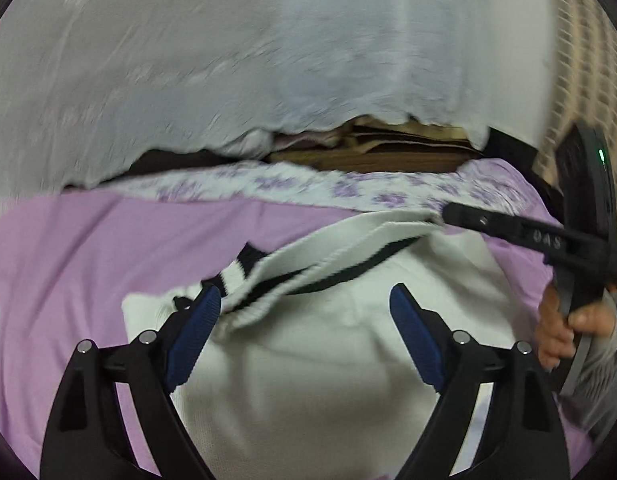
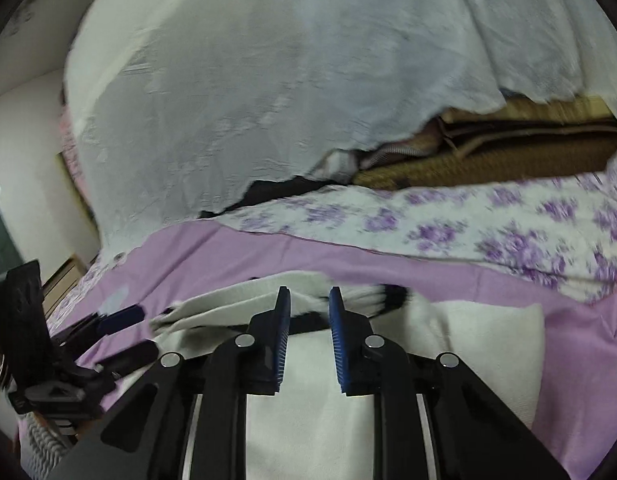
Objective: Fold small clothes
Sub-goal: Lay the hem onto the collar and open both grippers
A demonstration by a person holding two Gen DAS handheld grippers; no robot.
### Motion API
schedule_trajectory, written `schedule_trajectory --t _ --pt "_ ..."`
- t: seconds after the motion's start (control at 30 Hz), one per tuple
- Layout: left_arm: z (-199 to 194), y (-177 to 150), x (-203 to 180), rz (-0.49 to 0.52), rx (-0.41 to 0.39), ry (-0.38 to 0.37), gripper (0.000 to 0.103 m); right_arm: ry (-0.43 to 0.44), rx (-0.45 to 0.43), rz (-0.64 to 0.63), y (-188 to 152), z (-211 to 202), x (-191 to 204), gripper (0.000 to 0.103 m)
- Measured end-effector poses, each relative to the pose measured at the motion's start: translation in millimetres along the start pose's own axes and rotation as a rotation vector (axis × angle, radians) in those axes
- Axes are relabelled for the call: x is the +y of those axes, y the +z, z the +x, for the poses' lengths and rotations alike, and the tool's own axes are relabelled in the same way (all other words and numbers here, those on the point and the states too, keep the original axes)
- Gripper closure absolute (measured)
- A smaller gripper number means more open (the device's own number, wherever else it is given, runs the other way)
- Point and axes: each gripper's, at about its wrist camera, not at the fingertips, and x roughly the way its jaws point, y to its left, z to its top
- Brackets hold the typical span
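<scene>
White garment (image 1: 308,380) with black-striped ribbed hem (image 1: 320,268) lay on lilac sheet (image 1: 88,248), near edge; floral purple cover (image 2: 508,224) beyond; pale draped cloth (image 1: 228,60) far behind; left gripper (image 1: 306,300) spread wide, empty; right gripper (image 2: 308,300) narrowly parted, clasping nothing; arm lettering blurred, unreadable.
</scene>
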Motion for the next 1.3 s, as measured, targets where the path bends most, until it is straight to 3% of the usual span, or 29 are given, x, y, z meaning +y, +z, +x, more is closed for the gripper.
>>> schedule_trajectory --t 0.1,0.23,0.4,0.43,0.5,0.53,0.6,0.63,0.67,0.73,0.8,0.87,0.93,1.0,1.03,1.07,1.13,1.17,1.23,1.3 --pt "2.1 0.0 -0.4 -0.015 0.035 -0.067 0.020 0.024 0.038 -0.029 0.5 -1.8 8.5 0.081" --pt "22.7 -4.4 5.4 -0.038 0.109 -0.053 0.020 0.027 0.110 -0.036 -5.1 7.5 11.0 0.081" --pt "66.5 5.2 50.8 -0.186 0.229 0.099 0.019 -0.007 0.207 0.013 -5.9 44.6 2.8 0.079" --pt "83.1 8.1 67.0 -0.239 0.286 0.129 0.019 -0.003 0.220 0.038 -3.5 52.7 0.3 0.076" --pt "111.9 7.1 97.8 -0.362 0.399 0.145 0.017 -0.011 0.254 0.114 1.4 72.7 -9.9 0.060" --pt "117.0 4.1 106.0 -0.403 0.420 0.133 0.015 -0.025 0.275 0.152 3.0 83.2 -16.7 0.055" --pt "118.7 3.6 108.8 -0.417 0.401 0.112 0.010 -0.095 0.275 0.248 0.4 99.5 -44.7 0.064" --pt "117.4 0.9 103.4 -0.385 0.385 0.133 0.010 -0.100 0.267 0.288 -4.4 102.9 -59.6 0.090" --pt "115.4 -1.7 98.1 -0.354 0.367 0.150 0.010 -0.114 0.264 0.320 -8.5 102.1 -69.9 0.103" --pt "108.3 -7.3 85.2 -0.293 0.321 0.212 0.010 -0.084 0.244 0.389 -11.4 94.6 -83.9 0.103" --pt "98.0 -4.3 81.0 -0.275 0.287 0.237 0.011 -0.139 0.189 0.390 -8.8 80.3 -85.4 0.100" --pt "81.6 -0.3 80.1 -0.275 0.238 0.233 0.012 -0.134 0.152 0.373 -6.4 68.9 -78.9 0.095" --pt "70.4 3.3 74.5 -0.256 0.214 0.174 0.011 -0.113 0.139 0.326 -1.9 63.1 -65.6 0.095" --pt "69.2 5.7 65.8 -0.229 0.215 0.142 0.010 -0.091 0.126 0.240 3.3 61.6 -42.7 0.091" --pt "71.8 4.5 62.9 -0.214 0.227 0.142 0.008 -0.081 0.135 0.215 4.3 63.6 -36.5 0.083" --pt "78.6 0.7 59.0 -0.191 0.255 0.146 0.007 -0.075 0.158 0.185 3.5 68.5 -29.3 0.070" --pt "98.0 -13.3 53.7 -0.146 0.339 0.171 0.004 -0.124 0.212 0.154 -1.9 81.3 -27.5 0.063" --pt "97.8 -17.0 51.3 -0.139 0.332 0.181 0.004 -0.169 0.256 0.158 -9.4 91.7 -35.9 0.069" --pt "95.8 -15.1 45.3 -0.115 0.314 0.207 0.004 -0.191 0.258 0.175 -16.9 93.5 -46.0 0.079" --pt "87.5 -16.8 45.3 -0.132 0.306 0.215 0.005 -0.183 0.223 0.188 -13.2 77.2 -41.0 0.077"
